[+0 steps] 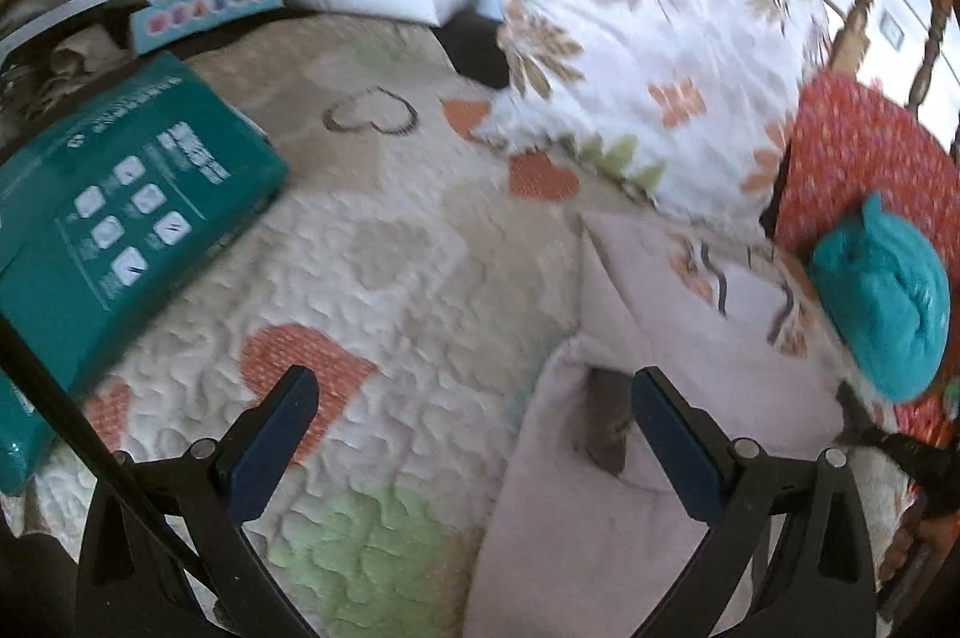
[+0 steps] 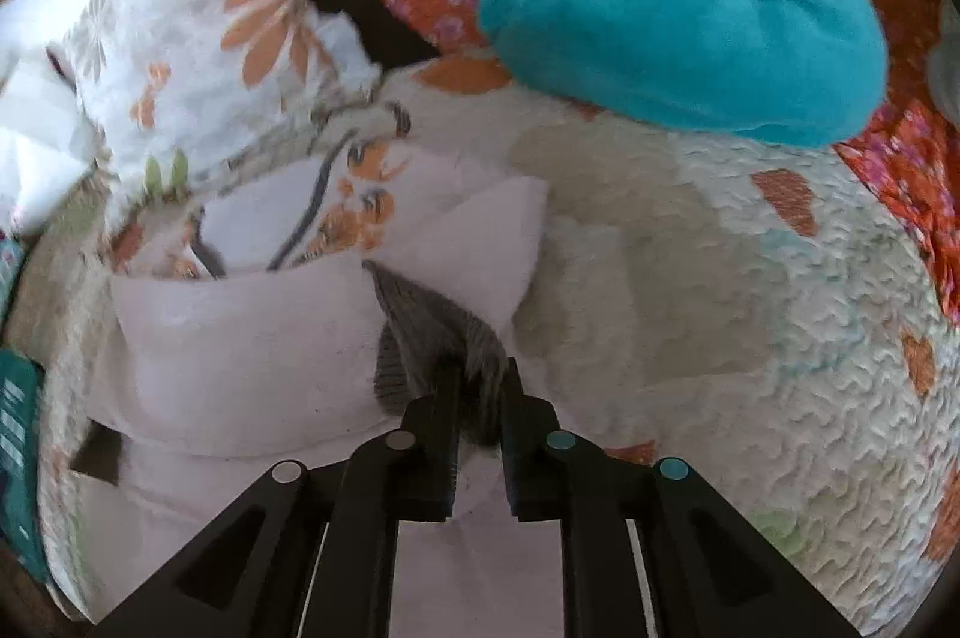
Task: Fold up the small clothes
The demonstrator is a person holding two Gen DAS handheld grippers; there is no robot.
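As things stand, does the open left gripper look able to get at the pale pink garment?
Probably yes. The left gripper is open and empty, and the pale pink garment lies flat on the quilted bedspread right beside its right finger, nothing between. The right gripper already pinches its grey ribbed cuff.

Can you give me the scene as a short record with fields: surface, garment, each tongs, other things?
surface: quilted bedspread with heart patches
garment: pale pink garment with grey ribbed cuff
left tongs: open, above bedspread and garment edge
right tongs: shut on the grey ribbed cuff
other things: teal bundle, floral pillow, green box
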